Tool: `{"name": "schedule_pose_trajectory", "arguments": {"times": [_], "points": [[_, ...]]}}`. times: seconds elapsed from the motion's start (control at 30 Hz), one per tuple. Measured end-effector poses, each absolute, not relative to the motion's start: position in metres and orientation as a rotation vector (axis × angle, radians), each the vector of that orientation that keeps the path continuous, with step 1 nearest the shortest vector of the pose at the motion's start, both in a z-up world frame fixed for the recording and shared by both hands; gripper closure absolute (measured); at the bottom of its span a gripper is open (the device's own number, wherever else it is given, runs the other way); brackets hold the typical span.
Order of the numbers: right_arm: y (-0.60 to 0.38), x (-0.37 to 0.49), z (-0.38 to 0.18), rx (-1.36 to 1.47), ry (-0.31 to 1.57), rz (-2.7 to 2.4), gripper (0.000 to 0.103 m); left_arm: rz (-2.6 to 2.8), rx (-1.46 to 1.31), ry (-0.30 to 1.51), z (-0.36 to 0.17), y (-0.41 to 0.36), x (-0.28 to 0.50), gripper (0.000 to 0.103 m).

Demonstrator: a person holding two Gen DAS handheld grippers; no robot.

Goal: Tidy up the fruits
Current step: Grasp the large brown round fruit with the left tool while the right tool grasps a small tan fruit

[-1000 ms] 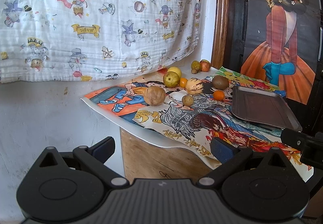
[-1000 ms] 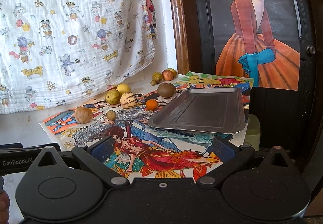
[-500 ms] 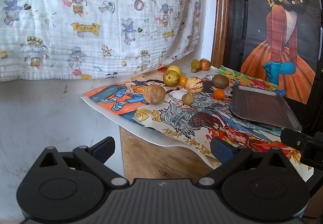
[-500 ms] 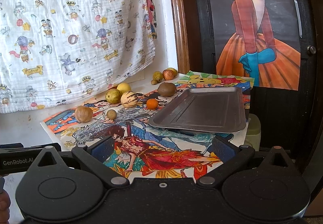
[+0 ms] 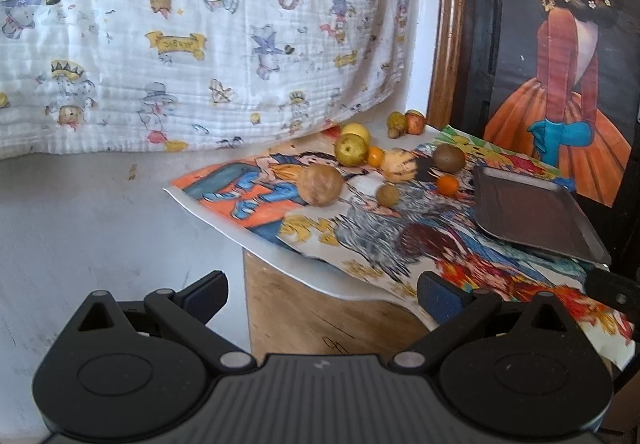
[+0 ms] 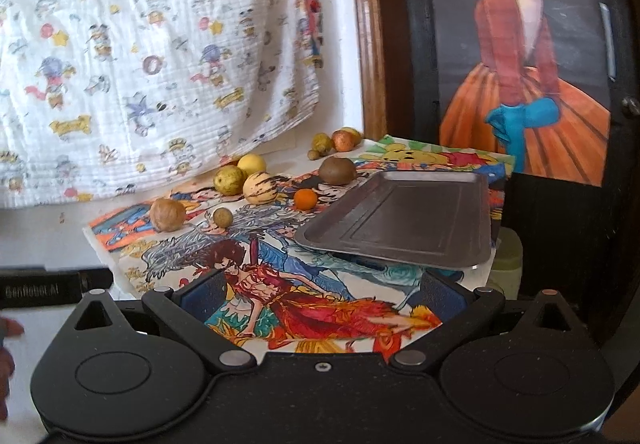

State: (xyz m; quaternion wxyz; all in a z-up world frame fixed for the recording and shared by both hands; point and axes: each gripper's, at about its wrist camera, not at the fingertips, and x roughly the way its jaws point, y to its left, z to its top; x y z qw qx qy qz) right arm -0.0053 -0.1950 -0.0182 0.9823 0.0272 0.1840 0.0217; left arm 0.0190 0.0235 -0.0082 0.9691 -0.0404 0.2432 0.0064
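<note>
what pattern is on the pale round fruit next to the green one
Cream-yellow with dark purplish-brown streaks, on the striped fruit; clearest in the right wrist view.

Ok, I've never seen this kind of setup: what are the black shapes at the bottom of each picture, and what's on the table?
Each picture comes from a camera mounted on a hand-held two-finger tool, looking forward along its fingers. The black shapes are the tools themselves: the left tool in one view, the right tool in the other. A person carries one in each hand. Both stand open and hold nothing. Ahead is a table covered with colourful cartoon posters. Loose fruits lie on it, among them a small orange, a brown kiwi-like fruit and a striped pale melon. Beside them sits a dark tray with no fruit in it.
</note>
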Motion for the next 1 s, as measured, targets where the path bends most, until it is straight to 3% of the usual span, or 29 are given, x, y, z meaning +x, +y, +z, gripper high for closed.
{"name": "schedule_pose_trajectory", "arguments": {"times": [0.27, 0.47, 0.83, 1.0], "points": [[-0.217, 0.032, 0.017, 0.059, 0.468, 0.245, 0.0, -0.019, -0.099, 0.503, 0.001, 0.053, 0.061, 0.0], [-0.207, 0.067, 0.043, -0.127, 0.48, 0.333, 0.0, -0.057, -0.099, 0.551, 0.001, 0.07, 0.102, 0.0], [-0.169, 0.152, 0.028, -0.397, 0.513, 0.481, 0.001, -0.149, -0.071, 0.534, -0.005, 0.079, 0.168, 0.0], [-0.148, 0.192, 0.013, -0.457, 0.54, 0.547, 0.012, -0.179, -0.08, 0.552, -0.014, 0.079, 0.193, 0.002]]}}
